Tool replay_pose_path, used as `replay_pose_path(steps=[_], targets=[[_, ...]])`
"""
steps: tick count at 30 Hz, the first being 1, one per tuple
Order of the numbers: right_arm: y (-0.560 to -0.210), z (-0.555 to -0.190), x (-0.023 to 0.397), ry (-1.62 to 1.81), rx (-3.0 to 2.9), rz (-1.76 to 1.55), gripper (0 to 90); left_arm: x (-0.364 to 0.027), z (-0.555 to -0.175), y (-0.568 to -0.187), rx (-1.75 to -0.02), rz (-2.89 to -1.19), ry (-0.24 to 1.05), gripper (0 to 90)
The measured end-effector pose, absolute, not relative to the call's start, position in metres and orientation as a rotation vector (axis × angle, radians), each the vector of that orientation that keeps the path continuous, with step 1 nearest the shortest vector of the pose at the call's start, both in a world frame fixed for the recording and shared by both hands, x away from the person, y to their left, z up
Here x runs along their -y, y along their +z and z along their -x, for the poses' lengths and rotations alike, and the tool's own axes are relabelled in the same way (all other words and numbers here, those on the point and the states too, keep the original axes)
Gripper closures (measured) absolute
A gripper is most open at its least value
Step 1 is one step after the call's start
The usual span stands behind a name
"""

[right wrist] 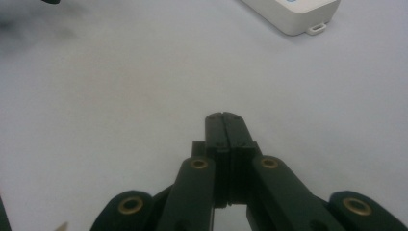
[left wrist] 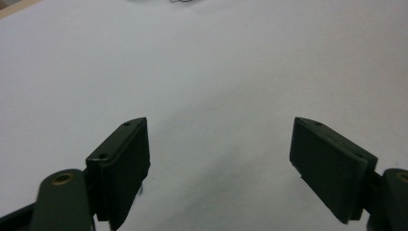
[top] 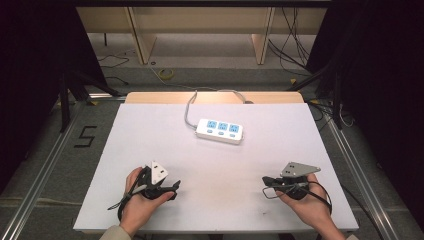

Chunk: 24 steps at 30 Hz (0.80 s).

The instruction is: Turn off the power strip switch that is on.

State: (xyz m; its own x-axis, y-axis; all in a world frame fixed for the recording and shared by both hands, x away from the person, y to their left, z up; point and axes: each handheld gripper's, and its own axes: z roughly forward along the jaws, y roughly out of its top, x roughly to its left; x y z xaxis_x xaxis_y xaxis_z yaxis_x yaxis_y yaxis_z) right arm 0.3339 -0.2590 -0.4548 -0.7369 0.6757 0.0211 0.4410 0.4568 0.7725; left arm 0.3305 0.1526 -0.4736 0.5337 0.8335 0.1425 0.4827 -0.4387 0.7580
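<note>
Table (top: 150, 130): white sheet across the middle of the high view.
Power strip (top: 220, 130): white, three blue sockets, upper centre, well apart from both grippers; corner at upper right in the right gripper view (right wrist: 293, 14).
Left gripper (top: 167, 189): lower left, jaws spread wide (left wrist: 219, 168), nothing between, only bare table.
Right gripper (top: 266, 181): lower right, jaws pressed together (right wrist: 224, 118), holding nothing.

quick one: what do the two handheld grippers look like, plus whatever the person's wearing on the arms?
Both grippers, left gripper and right gripper, are black linkage arms with brass-coloured pivots and flat rectangular pads. Each carries a three-cornered plate, white on the left, grey on the right, and a black cable. A light sleeve shows at the left wrist.
</note>
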Motion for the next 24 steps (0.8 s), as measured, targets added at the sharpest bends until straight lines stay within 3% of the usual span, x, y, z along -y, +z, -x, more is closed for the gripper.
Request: replay_pose_path(steps=[24], targets=[[-0.436, -0.362, 0.239, 1.079, -2.454, -0.96, 90.0, -0.152, -0.328, -0.474, -1.068, -2.096, 0.681, 21.9]])
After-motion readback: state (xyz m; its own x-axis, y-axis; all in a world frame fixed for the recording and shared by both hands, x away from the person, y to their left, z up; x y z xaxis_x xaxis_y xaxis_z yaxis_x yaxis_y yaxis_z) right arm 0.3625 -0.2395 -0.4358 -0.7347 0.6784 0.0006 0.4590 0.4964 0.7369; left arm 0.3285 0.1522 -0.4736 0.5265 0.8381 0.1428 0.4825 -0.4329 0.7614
